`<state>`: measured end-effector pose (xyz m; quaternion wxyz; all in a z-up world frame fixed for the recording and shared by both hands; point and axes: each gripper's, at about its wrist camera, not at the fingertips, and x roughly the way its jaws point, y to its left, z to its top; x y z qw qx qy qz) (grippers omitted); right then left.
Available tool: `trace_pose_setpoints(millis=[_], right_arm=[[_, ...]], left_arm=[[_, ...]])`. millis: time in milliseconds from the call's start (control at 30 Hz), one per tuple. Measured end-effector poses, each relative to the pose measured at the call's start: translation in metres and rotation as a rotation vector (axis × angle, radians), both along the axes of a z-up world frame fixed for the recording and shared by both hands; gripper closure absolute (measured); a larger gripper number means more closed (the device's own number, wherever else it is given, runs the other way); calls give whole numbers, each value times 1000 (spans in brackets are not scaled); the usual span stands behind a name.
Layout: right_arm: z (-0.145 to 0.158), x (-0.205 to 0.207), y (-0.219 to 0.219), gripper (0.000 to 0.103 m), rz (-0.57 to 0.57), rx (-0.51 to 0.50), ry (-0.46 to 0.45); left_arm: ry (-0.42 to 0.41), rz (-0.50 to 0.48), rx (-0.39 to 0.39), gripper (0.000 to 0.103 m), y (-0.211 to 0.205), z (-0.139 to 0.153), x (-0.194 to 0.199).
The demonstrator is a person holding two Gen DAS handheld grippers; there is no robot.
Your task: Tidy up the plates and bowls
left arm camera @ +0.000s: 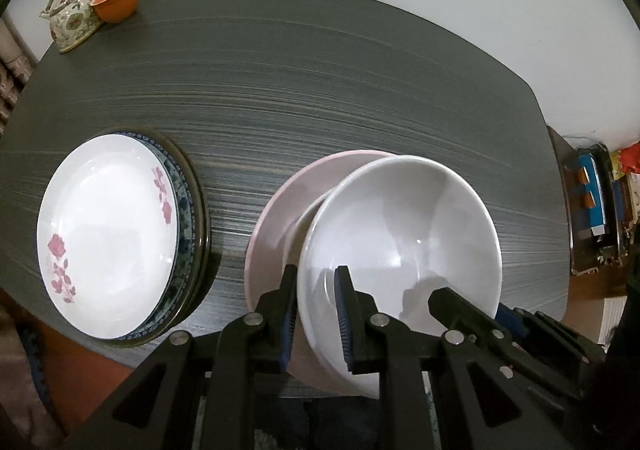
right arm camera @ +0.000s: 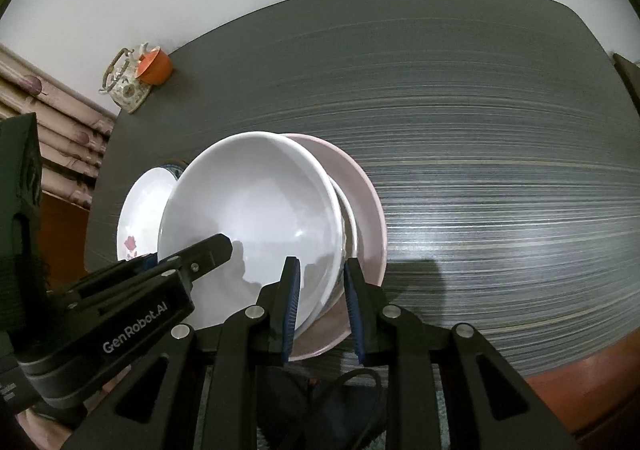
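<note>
Both grippers, left (left arm camera: pixel 316 314) and right (right arm camera: pixel 320 306), clamp the white bowl (left arm camera: pixel 400 234) rim; only the left view shows the full plate stack (left arm camera: pixel 108 234).

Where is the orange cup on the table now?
The orange cup stands at the table's far left corner in both wrist views, right beside the patterned teapot, far from the plates and bowls.

My two cameras sit on my tongs and look steeply down, very close to the counter (left arm camera: pixel 320 90). Both see the same white bowl (left arm camera: pixel 400 234), one from its left, one from its right.
</note>
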<state>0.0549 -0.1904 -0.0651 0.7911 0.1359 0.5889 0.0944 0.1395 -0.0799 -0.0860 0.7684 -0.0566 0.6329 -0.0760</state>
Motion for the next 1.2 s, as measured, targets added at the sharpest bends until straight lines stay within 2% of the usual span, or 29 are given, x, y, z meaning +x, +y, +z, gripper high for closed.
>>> trace_pose_setpoints(millis=[400,467,667,767,967,1200], right_arm=[[-2,-1,-5,80,-5,4,-5],[0,-2,-6,80,-6,3,-10],[8,-4,-12,71,-21,32,-36],[14,-5,-19,71,-34,56,-56],[24,-13,-42,71,-72,86,-70],[9,-19,-58,71,-112,58,-1]], left_arm=[[4,3,-12,85,6,2,0],[-12,9,6,85,9,6,-1],[-62,18,-67,84,26,25,-4],[-78,34,-79,83,39,31,-6],[-44,106,-94,80,69,30,-14],[9,128,-115,80,83,18,-20]])
